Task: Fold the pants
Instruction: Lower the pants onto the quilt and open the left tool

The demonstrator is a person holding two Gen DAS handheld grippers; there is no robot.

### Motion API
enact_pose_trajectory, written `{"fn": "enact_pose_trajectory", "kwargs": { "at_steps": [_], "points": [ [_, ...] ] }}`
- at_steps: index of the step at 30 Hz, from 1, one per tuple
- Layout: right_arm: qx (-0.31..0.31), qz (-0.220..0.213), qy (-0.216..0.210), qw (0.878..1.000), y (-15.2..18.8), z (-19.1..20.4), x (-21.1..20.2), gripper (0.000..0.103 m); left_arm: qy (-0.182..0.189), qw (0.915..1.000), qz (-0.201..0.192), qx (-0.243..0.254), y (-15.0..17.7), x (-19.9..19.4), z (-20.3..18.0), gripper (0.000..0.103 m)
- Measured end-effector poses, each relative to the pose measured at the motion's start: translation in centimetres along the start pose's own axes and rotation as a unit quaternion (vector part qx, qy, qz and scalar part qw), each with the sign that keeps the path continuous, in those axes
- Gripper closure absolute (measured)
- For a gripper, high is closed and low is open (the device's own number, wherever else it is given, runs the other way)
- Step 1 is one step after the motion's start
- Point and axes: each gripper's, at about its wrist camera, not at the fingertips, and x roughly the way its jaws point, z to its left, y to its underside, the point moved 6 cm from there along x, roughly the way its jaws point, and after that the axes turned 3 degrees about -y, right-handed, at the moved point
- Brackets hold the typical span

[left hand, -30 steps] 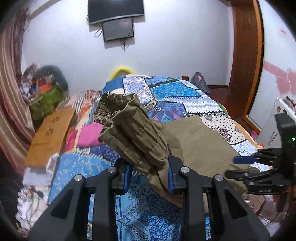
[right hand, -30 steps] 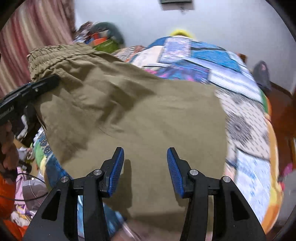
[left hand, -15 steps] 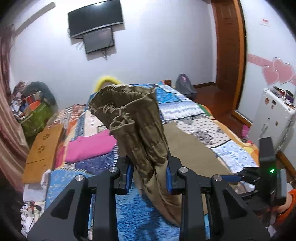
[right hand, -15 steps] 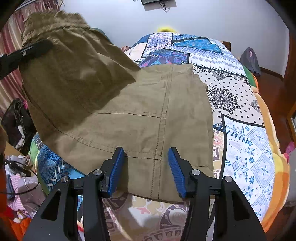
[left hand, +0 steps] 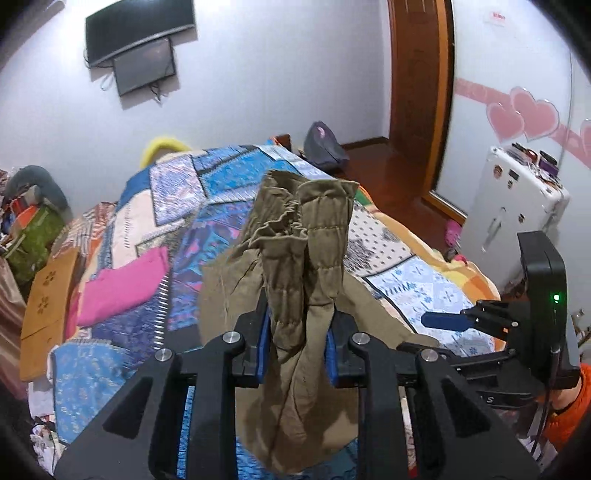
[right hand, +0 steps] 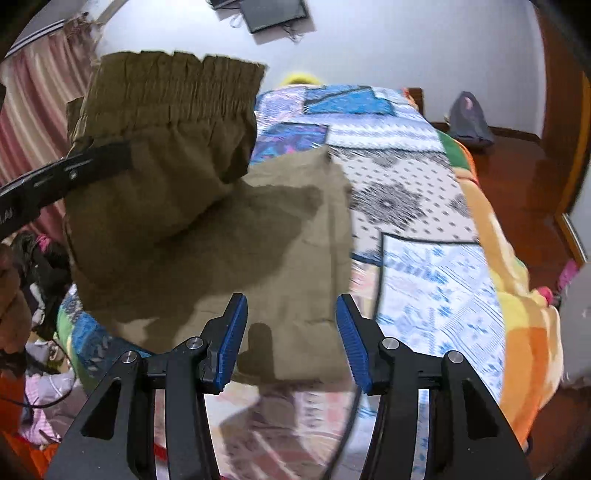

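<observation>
pants (left hand: 303, 258): olive, waistband being held bunched above the bed (left hand: 424, 273), legs lying on its quilt
left hand-held gripper (left hand: 297, 343): clamping the waistband
right hand-held gripper (right hand: 291, 339): hovering with jaws apart over the pants' near edge

A home bedroom: a bed (left hand: 461, 273) under a patchwork quilt (left hand: 221, 206) fills the frame's middle, a wall-mounted television (left hand: 136, 29) hangs upper left, striped curtains (right hand: 33, 110) at the left edge, pink heart decals (left hand: 532, 114) upper right beside a wooden door frame (left hand: 421, 92).

Olive pants (left hand: 303, 258), waistband end lifted, rest flat on bed.
</observation>
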Motion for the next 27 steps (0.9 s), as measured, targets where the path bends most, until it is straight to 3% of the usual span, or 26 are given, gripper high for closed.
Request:
{"fn": "enact_pose_trajectory", "kwargs": {
  "at_steps": [4,14,17,19,21,27],
  "points": [
    [0.006,0.022,0.001,1.000,1.5,-0.4,1.4,0.056,0.016,0.9997,0.021,0.003,0.7,1.6,-1.5,0.079],
    [0.015,0.013,0.004,1.000,1.7,-1.3,0.8,0.056,0.040,0.9961,0.075,0.025,3.3,4.2,-4.7,0.076],
    [0.017,0.012,0.009,1.000,1.8,-1.7,0.3,0.056,0.052,0.9944,0.090,0.017,4.0,4.2,-4.9,0.065],
    [0.020,0.009,0.013,1.000,1.8,-2.0,-0.1,0.056,0.071,0.9931,0.093,0.006,4.2,3.8,-5.0,0.039],
    [0.020,0.004,0.018,1.000,1.6,-2.2,-0.7,0.056,0.078,0.9934,0.084,-0.001,4.2,3.0,-4.9,0.035],
    [0.023,-0.033,0.024,0.999,0.0,-2.3,-3.4,0.056,0.075,0.9960,0.046,-0.016,2.8,0.3,-2.8,0.035]
  ]
}}
